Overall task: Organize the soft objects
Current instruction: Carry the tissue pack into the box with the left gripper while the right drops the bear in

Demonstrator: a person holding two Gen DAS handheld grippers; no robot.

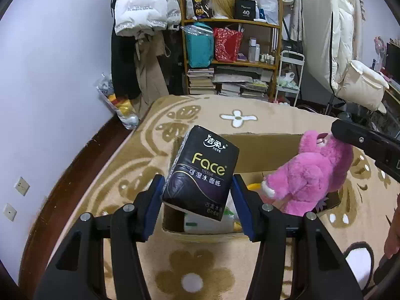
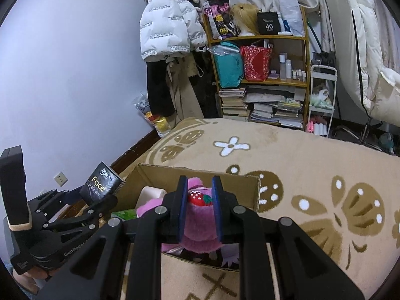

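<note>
My left gripper is shut on a black "Face" tissue pack and holds it above the left side of an open cardboard box on the bed. My right gripper is shut on a pink plush bear with a red strawberry on it, held over the box. In the left wrist view the bear hangs at the box's right side under the right gripper's black body. The tissue pack also shows at the left in the right wrist view. Soft items lie inside the box.
The box sits on a beige blanket with brown butterfly and white flower patterns. Behind the bed stand a wooden shelf with bags and stacked books, hanging coats, a white trolley and a white chair. A wall is at the left.
</note>
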